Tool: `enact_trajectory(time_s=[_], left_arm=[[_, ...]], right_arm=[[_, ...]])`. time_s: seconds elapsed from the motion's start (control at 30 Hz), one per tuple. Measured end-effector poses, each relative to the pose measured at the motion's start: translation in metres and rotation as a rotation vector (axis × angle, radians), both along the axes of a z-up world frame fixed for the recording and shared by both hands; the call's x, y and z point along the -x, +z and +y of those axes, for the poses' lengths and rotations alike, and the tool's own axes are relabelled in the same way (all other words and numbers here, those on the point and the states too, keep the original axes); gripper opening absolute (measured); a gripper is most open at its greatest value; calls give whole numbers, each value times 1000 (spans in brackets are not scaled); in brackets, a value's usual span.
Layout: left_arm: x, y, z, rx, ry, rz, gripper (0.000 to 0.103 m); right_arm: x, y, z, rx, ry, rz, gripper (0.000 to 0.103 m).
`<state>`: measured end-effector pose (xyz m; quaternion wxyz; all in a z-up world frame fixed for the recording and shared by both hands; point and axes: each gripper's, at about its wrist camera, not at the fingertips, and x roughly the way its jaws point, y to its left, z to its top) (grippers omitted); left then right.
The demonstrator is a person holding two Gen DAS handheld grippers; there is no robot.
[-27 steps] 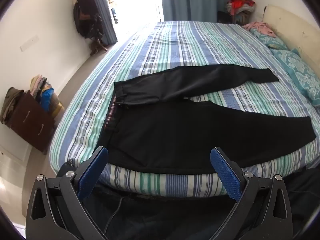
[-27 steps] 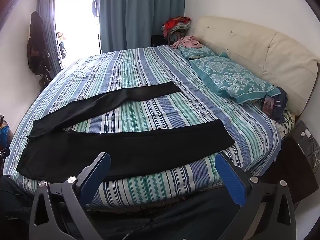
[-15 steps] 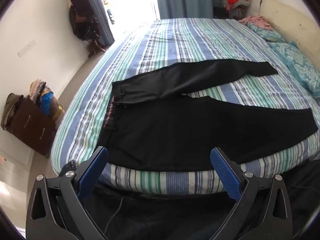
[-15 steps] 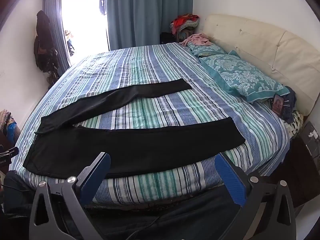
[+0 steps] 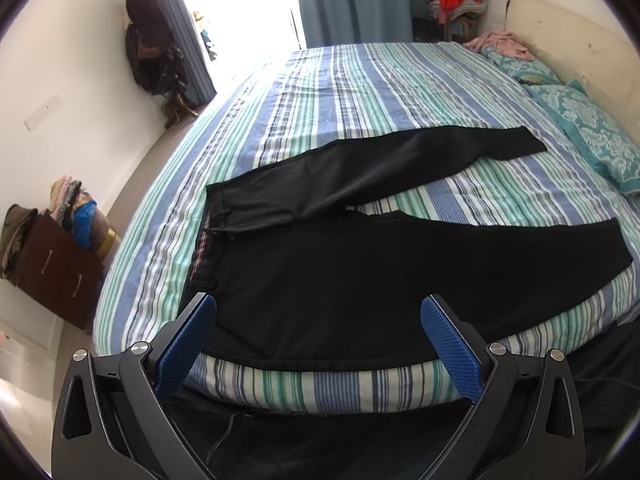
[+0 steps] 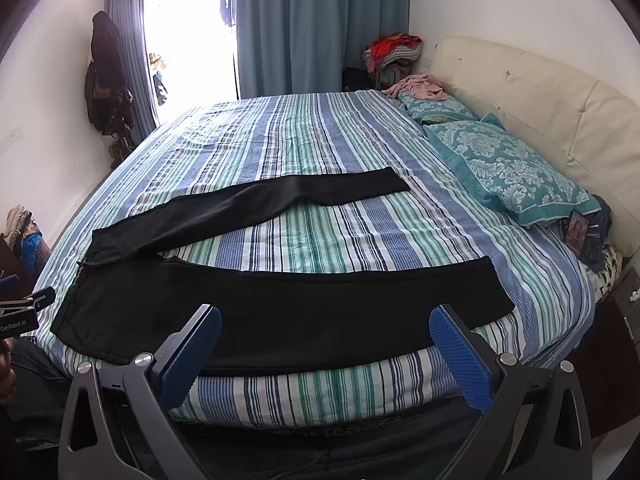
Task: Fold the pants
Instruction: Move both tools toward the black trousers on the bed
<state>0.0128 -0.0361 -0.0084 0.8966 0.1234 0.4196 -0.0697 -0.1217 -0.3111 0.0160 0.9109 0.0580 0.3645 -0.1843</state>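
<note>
A: We hold the left gripper [image 5: 318, 344] and right gripper [image 6: 325, 354] with jaws wide, empty, low in frame.

B: Our black pants [image 6: 280, 312] lie flat on the striped bed [image 6: 320, 136], long axis left-right, waistband [image 5: 206, 240] left, legs [image 5: 500, 252] splayed rightward.

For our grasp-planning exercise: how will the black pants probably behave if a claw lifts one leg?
The black pants lie thin and flat, following the bed, so probably floppy, draping from the pinch. The far leg looks light; likely drags rather than slides.
</note>
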Motion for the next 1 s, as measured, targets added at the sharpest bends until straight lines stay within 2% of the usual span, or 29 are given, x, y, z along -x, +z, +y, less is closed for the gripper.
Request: enact_trajectory(time_s=[0.4,1.0], left_arm=[[0,-7,0,-6,12,25,102],[-3,-10,14,17,63,65,102]], right_arm=[[1,-7,-13,99,-112,94,103],[-1,-14,-4,146,-136,146,103]])
